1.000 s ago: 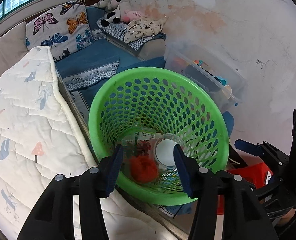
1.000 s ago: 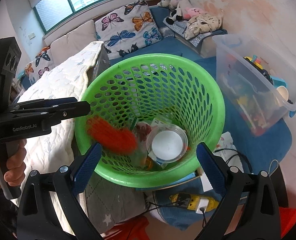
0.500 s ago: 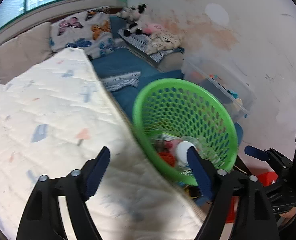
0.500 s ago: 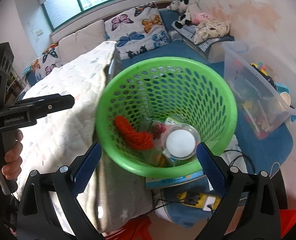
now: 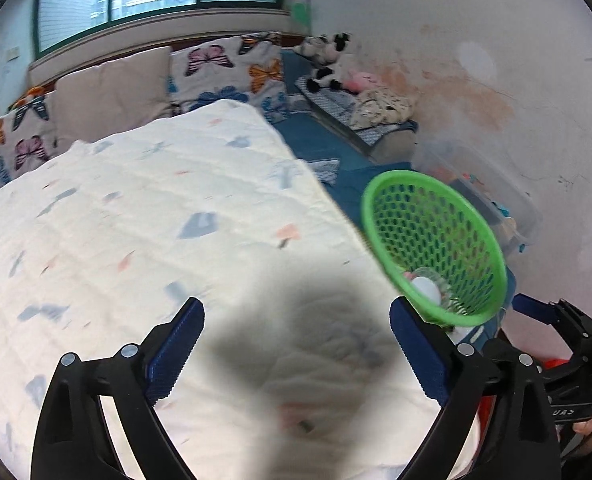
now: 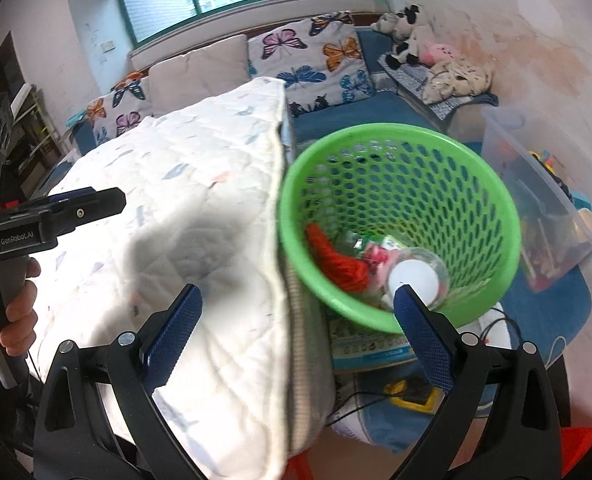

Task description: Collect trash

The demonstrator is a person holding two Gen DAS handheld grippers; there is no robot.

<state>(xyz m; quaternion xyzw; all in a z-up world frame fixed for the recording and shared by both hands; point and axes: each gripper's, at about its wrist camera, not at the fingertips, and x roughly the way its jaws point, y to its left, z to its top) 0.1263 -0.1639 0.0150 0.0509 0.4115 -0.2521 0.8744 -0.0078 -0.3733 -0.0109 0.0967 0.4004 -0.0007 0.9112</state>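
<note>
A green perforated basket (image 6: 415, 184) stands beside the bed; it also shows in the left wrist view (image 5: 435, 236). Inside lie an orange-red crumpled piece (image 6: 337, 260), a clear cup with a white lid (image 6: 413, 278) and other wrappers. My left gripper (image 5: 296, 350) is open and empty over the white quilt (image 5: 156, 240), left of the basket. My right gripper (image 6: 296, 342) is open and empty above the bed's edge, its right finger (image 6: 423, 336) in front of the basket's near rim.
Butterfly pillows (image 6: 315, 60) and plush toys (image 6: 407, 36) lie at the back. A clear storage bin of toys (image 6: 543, 200) stands right of the basket by the stained wall. Cables and a yellow item (image 6: 411, 396) lie on the floor below the basket.
Both grippers have swung left, away from the basket and over the quilt. The left jaws have opened wider. The orange-red piece has settled inside the basket.
</note>
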